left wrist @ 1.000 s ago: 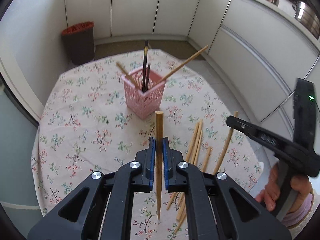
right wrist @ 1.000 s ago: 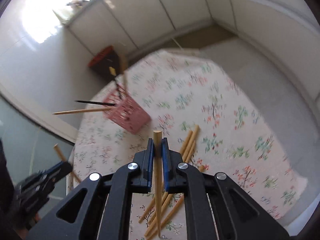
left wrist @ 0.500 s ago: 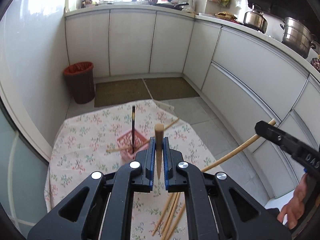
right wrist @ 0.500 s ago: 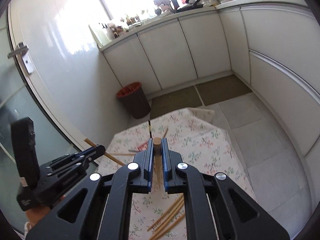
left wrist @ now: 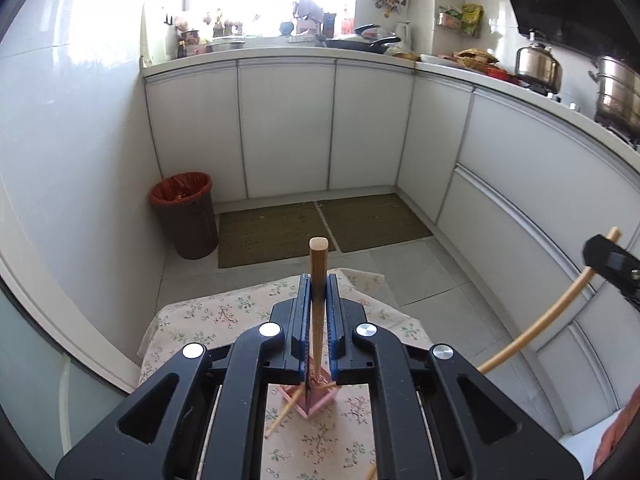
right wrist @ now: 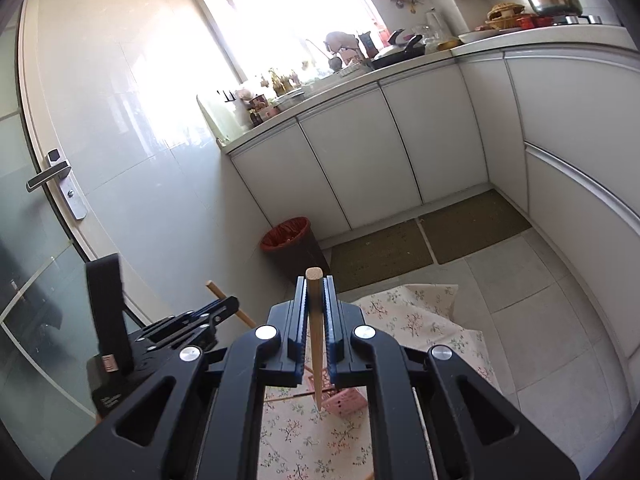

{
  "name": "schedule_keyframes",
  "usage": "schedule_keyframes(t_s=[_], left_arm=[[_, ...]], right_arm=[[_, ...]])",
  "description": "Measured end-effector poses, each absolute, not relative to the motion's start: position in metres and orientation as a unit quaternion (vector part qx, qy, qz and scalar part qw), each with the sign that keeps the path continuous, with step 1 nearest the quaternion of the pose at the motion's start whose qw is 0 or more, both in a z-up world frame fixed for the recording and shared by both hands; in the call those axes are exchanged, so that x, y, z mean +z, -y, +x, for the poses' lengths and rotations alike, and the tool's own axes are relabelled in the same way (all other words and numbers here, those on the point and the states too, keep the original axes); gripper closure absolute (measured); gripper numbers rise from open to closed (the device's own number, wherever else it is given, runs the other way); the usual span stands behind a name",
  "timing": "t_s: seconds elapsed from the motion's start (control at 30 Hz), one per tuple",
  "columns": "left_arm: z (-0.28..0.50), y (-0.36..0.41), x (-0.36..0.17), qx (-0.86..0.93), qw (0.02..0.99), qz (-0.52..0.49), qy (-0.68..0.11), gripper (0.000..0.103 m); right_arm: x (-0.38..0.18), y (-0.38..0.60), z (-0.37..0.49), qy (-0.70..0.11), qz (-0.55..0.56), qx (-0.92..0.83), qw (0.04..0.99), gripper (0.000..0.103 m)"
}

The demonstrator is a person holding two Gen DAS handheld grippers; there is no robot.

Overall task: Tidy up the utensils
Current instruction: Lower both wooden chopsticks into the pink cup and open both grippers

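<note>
At the left of the left wrist view stands a brown bin point(left wrist: 186, 216) with a red liner. In the lower centre the left gripper point(left wrist: 319, 292) is clenched on a bamboo chopstick point(left wrist: 318, 280) standing upright between its blue pads; below it sits the pink basket point(left wrist: 316, 398) on the floral tablecloth point(left wrist: 224, 314) (a few chopsticks lean out of it). At the right edge the right gripper point(left wrist: 608, 258) grips a second chopstick point(left wrist: 552, 318). In the right wrist view that chopstick point(right wrist: 315, 320) is clamped at lower centre, above the basket point(right wrist: 346, 400).
</note>
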State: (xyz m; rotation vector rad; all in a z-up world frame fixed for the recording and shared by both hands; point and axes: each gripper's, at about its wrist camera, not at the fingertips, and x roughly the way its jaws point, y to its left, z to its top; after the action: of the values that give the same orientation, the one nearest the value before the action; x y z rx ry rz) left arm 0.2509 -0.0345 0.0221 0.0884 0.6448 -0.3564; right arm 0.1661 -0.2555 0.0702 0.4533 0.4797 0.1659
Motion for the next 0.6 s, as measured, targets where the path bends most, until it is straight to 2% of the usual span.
schedule_keyframes(t_s=[0.3,0.43,0.6], left_arm=[[0.283,0.030,-0.064,-0.156,0.903,0.046,-0.397,0.093],[0.270,0.012,-0.055,-0.159,0.913,0.024,-0.375,0.065],[0.255,-0.012,-0.021,-0.152,0.934,-0.005,-0.323,0.060]], right_arm=[[0.027,0.235,0.215,-0.244,0.200,0.078,0.946,0.095],[0.012,0.226,0.233,-0.249,0.189,0.077,0.947,0.095],[-0.001,0.214,0.249,-0.254,0.176,0.074,0.948,0.095]])
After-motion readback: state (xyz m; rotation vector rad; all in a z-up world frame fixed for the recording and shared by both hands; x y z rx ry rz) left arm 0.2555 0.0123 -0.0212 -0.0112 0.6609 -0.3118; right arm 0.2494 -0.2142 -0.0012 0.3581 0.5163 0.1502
